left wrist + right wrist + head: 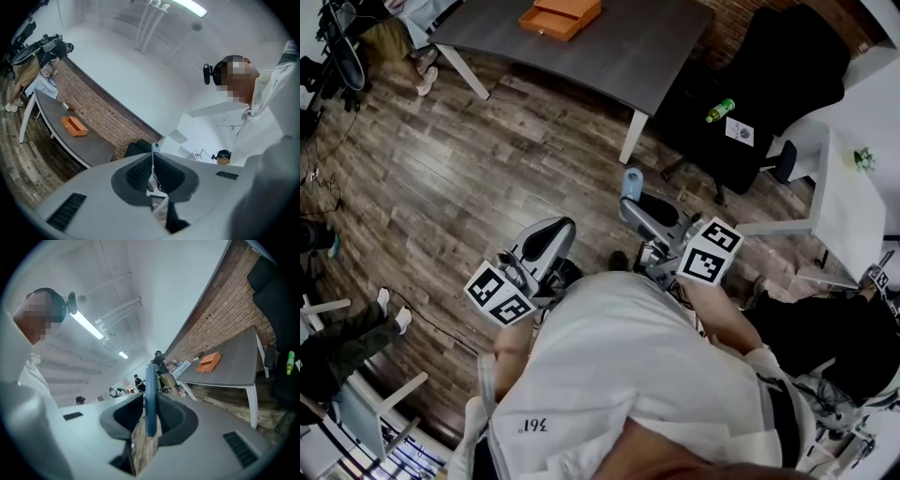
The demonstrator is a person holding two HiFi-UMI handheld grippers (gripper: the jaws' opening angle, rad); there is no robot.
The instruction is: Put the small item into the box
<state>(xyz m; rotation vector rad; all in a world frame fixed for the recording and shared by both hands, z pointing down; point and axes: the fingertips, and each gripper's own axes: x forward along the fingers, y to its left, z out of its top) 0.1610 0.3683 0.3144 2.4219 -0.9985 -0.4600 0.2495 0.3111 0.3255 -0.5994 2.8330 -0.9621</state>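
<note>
Between the fingers of my right gripper (150,396) stands the blue item (151,376), clamped at their tips, long axis upright, thin edge toward that gripper's camera. My left gripper (153,157) has its fingers drawn together. Only the head view shows the item's rounded end poking toward the grey table (609,56), and the print (530,425) on my white shirt (637,375), reading 361. The orange box (560,17) lies back from that table's near edge.
</note>
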